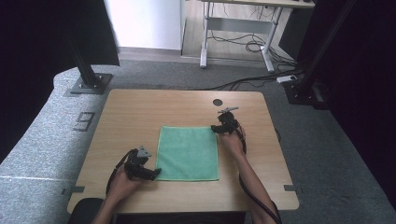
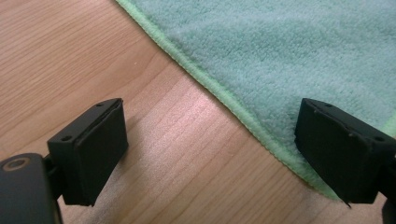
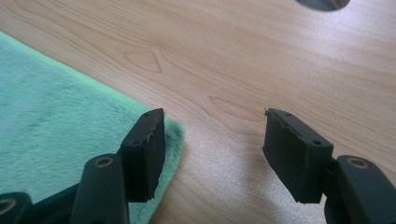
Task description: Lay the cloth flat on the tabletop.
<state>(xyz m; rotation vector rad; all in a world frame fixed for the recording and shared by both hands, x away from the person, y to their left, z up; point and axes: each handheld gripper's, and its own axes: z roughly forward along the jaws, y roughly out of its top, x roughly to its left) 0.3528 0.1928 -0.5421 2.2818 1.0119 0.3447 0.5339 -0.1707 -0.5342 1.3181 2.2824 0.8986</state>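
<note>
Centrally, one green cloth (image 1: 187, 152) — square, spread flat on the wooden table (image 1: 135, 116), a little nearer the person's edge than the far one. Its pile looks soft and its hem is stitched in a lighter green.

Left gripper (image 1: 152, 174): at the cloth's near left corner, jaws standing wide apart. In the left gripper view the hem runs slantwise between them, one jaw over bare wood, the other over the cloth's edge, nothing pinched.

Right gripper (image 1: 215, 129): at the far right corner, jaws parted. One jaw sits over the corner of the cloth, the other over wood, gripping nothing.

Further out — a dark round grommet (image 1: 217, 102) near the table's far edge, then grey carpet (image 1: 42, 135) with a cable (image 1: 243, 83) trailing across it.
</note>
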